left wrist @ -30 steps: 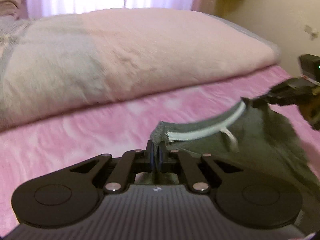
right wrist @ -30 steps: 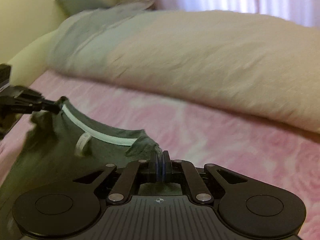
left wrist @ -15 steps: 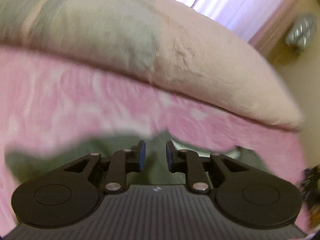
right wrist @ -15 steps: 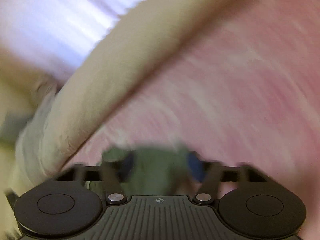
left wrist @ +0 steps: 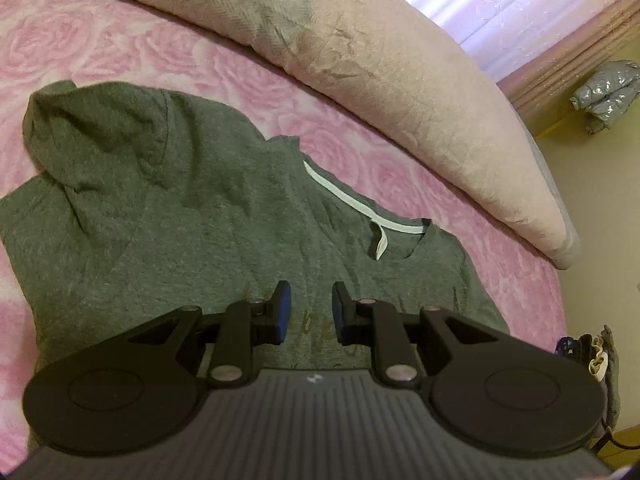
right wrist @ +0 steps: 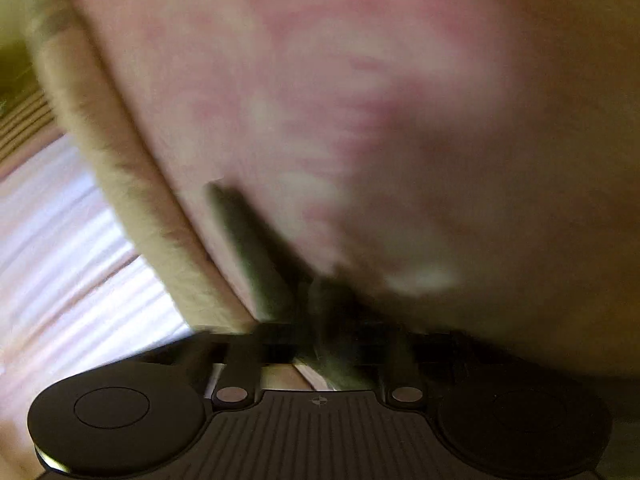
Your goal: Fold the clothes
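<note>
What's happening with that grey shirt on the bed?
A person is folding a grey T-shirt with tongs in each hand. The shirt lies spread on the pink bedspread. The left tongs have just been opening and hover empty above it. The right tongs have just been closing with grey cloth between them; blur hides whether they grip.

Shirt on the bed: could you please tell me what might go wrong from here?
The sleeve lies bunched on the shirt; folding over it may trap creases. The right gripper, its jaws just closing with the shirt's cloth between them, shows blurred; a hasty pull could drag the shirt askew.
</note>
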Demonstrator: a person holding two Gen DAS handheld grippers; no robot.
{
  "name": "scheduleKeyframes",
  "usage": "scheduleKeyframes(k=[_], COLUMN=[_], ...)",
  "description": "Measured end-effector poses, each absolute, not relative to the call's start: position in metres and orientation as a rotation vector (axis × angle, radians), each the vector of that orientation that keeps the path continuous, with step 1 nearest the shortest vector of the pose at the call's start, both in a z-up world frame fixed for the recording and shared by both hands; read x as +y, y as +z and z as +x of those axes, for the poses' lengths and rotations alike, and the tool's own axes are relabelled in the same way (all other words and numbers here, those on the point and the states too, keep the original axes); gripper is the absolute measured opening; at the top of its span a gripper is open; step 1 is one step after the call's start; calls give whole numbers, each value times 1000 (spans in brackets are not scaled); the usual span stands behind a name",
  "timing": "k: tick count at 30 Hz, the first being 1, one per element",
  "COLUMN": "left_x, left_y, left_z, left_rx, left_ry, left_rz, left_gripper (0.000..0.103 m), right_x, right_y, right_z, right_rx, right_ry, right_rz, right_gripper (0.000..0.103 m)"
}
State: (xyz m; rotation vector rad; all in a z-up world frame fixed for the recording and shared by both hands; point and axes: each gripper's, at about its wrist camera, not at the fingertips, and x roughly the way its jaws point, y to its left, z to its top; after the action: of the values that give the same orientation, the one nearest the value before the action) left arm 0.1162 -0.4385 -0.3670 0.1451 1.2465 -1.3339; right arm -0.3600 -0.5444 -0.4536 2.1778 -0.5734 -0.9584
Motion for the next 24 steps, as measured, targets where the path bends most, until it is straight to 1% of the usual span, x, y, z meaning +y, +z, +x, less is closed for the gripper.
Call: scheduleKeyframes(k=[1, 4, 8, 11, 13, 14, 15, 18, 19, 20, 21, 22, 23, 24], left_x=[-437, -430, -421, -414, -408, -404, -401, -382, -375, -369, -361, -355, -348, -342], left_y=[-365, -365, -379, -386, -386, -385, -384, -378, -375, -372, -369, -368, -367, -368], left_z=[117, 119, 120, 120, 124, 127, 131, 148, 155, 163, 173, 185, 197, 209], left_rx=[1238, 1230, 1272, 1298, 1302, 1303, 1304, 1311, 1304, 1294, 1280, 1265, 1255, 1248], left_ry=[-1338, -1335, -1285, -1264, -1259, -1253, -1247, -1200, -1176, -1151, -1117, -1072, -1023, -974], left_rz=[148, 153, 171, 172, 173, 175, 178, 171, 166, 159, 148, 130, 101, 68], left_gripper=[17, 17, 16, 17, 17, 17, 17, 17, 20, 24, 28, 33, 36, 36], right_x=[-550, -554, -524, -538, -547, -548, -549, -550, -550, -550, -549, -545, -540, -533], right_y=[-434, -340, -294, -335, -363, -369, -369, -358, -355, -352, -350, -348, -346, -340], right_z=[-361, -348, -302, -314, -350, -360, -367, -381, -385, -389, -393, -393, -393, -389], right_rx=[-515, -165, 225, 354, 267, 204, 164, 209, 231, 252, 273, 260, 247, 226], right_ry=[-1017, -1175, -1304, -1429, -1473, -1488, -1505, -1597, -1621, -1645, -1668, -1658, -1647, -1607], right_rz=[2033, 1328, 747, 950, 1222, 1285, 1301, 1253, 1231, 1208, 1185, 1179, 1173, 1156], right_gripper=[7, 7, 8, 8, 7, 8, 8, 8, 9, 12, 37, 74, 79, 78])
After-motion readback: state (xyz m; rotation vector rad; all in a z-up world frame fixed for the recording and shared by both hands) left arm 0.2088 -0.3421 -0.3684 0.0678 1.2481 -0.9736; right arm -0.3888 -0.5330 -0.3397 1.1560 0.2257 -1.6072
